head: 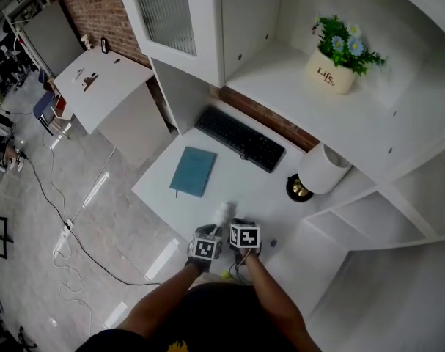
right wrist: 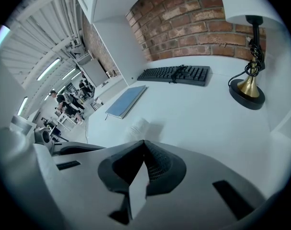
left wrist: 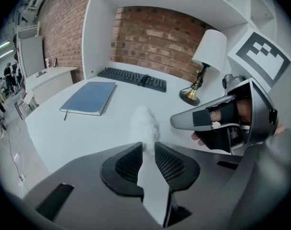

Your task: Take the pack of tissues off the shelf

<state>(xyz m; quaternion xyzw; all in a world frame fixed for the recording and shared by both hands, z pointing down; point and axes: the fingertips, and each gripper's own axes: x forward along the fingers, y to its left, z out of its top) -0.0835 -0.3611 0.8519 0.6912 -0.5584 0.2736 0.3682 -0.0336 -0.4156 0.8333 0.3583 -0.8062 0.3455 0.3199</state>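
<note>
A white shelf unit (head: 369, 123) of smooth painted board rises behind the black keyboard (head: 240, 139), with a red brick wall showing through its open back. The flat, matte white surface (head: 229, 189) carries that long, slim keyboard along its far edge. A thin rectangular blue notebook (head: 193, 171) with a plain cover lies just nearer than the keyboard's left half. A lamp (head: 323, 169) with a rounded white shade and a shiny brass base stands off the keyboard's right end. On the shelf above and to the right of the keyboard sits a cream, rounded pot (head: 331, 70) of green leaves and pale blue flowers.

Both claws hover at the surface's near edge, well in front of the keyboard. The left claw (left wrist: 148, 146) has its mesh-textured pads a narrow gap apart, pressing on nothing. The right claw (right wrist: 143, 143) is closed tip to tip and empty.

The pack of tissues (head: 222, 213), soft, white and oblong, lies on the surface in front of the keyboard, just beyond the left claw's tips.
</note>
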